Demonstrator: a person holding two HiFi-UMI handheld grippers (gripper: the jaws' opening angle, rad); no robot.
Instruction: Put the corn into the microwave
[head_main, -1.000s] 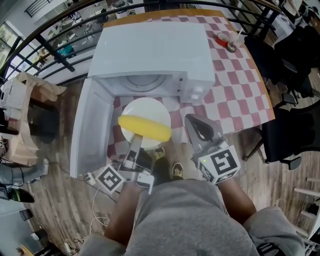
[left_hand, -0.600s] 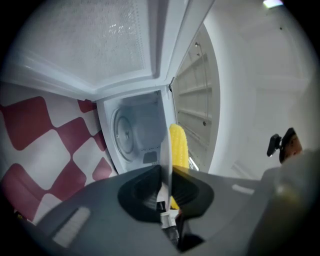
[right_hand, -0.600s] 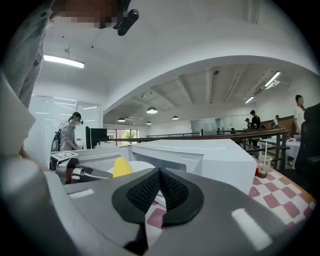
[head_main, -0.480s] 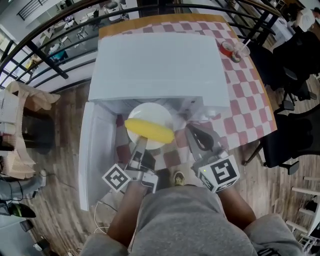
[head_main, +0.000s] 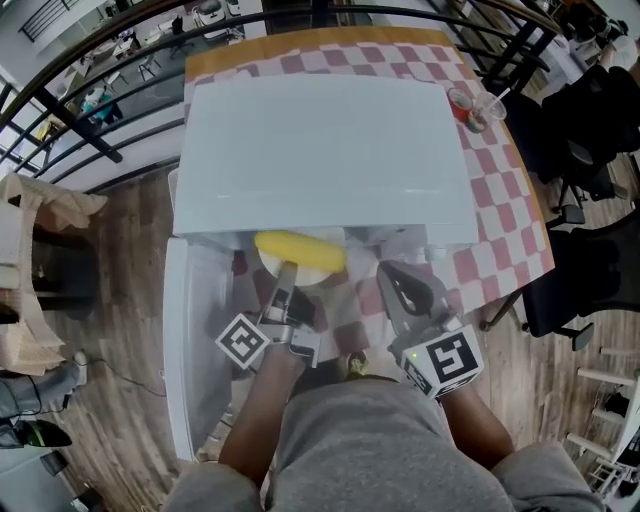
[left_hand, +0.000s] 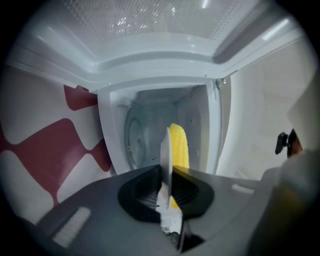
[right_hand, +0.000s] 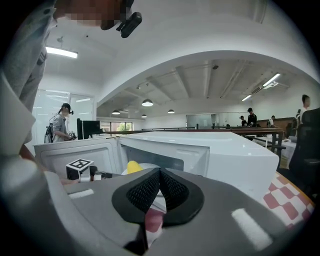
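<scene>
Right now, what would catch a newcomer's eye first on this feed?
The yellow corn lies on a white plate, right at the mouth of the big white microwave. The fingers of the left gripper are shut on the plate's near rim. The microwave stands on a red-checked tablecloth, its door open to the left.

Checked cloth (head_main: 500, 190) on a wooden counter (head_main: 300, 42), in an open office.
A small red roll (head_main: 460, 101) touches a clear cup (head_main: 481, 117) near the cloth's far right corner; black office chairs (head_main: 590, 130) stand alongside on plank floor (head_main: 120, 300), with a curved black railing (head_main: 85, 85) beyond.
</scene>
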